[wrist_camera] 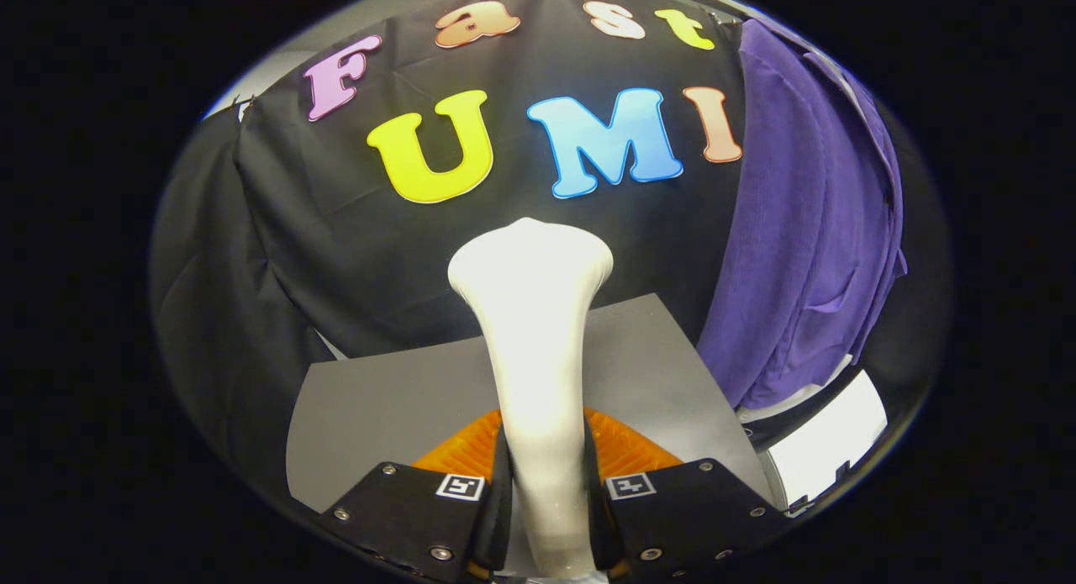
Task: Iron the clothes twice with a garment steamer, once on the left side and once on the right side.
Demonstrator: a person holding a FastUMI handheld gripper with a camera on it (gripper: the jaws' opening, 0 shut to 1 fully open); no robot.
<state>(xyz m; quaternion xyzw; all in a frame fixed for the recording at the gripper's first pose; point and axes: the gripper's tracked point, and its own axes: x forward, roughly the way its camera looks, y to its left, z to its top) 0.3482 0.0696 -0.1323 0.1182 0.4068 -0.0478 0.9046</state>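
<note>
A white garment steamer (pixel 534 332) stands up between my fingers, its narrow handle pinched from both sides and its wide head rising ahead of them. My gripper (pixel 545 483) is shut on that handle. A purple garment (pixel 799 231) hangs to the right of the steamer, beyond the fingers, with folds running down its length. The steamer head is apart from the garment, pointing toward the booth wall rather than the cloth.
A grey tabletop (pixel 395 407) lies below and ahead of the fingers. Black cloth wall (pixel 336 248) closes the back and left. Something white (pixel 828 437) sits under the garment's lower edge at the right.
</note>
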